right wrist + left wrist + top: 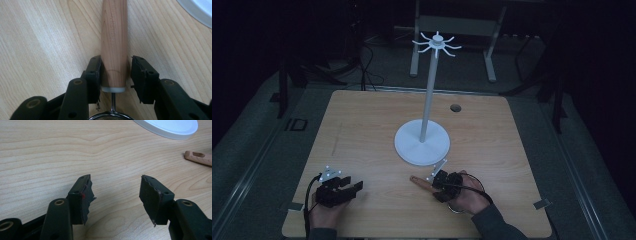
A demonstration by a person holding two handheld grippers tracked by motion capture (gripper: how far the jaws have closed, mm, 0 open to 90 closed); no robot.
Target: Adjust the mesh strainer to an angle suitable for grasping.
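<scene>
A wooden handle (114,37) lies flat on the table, with a metal collar and a thin wire leading back to a round mesh rim (111,117). My right gripper (116,72) straddles the handle's collar end, open: the left jaw touches the wood and a narrow gap shows at the right jaw. From the high view, the handle (418,181) pokes out leftward of the right gripper (437,181). A white hook stand (428,100) rises from its round base (422,145) just beyond. My left gripper (116,192) rests open over bare wood, at the front left (354,186).
The wooden table (362,125) has a small round hole (455,107) at the back right. The stand's hook crown (436,44) spreads high above the table. The stand base (170,127) and the handle tip (198,157) lie far right of the left gripper. Dark floor surrounds the table.
</scene>
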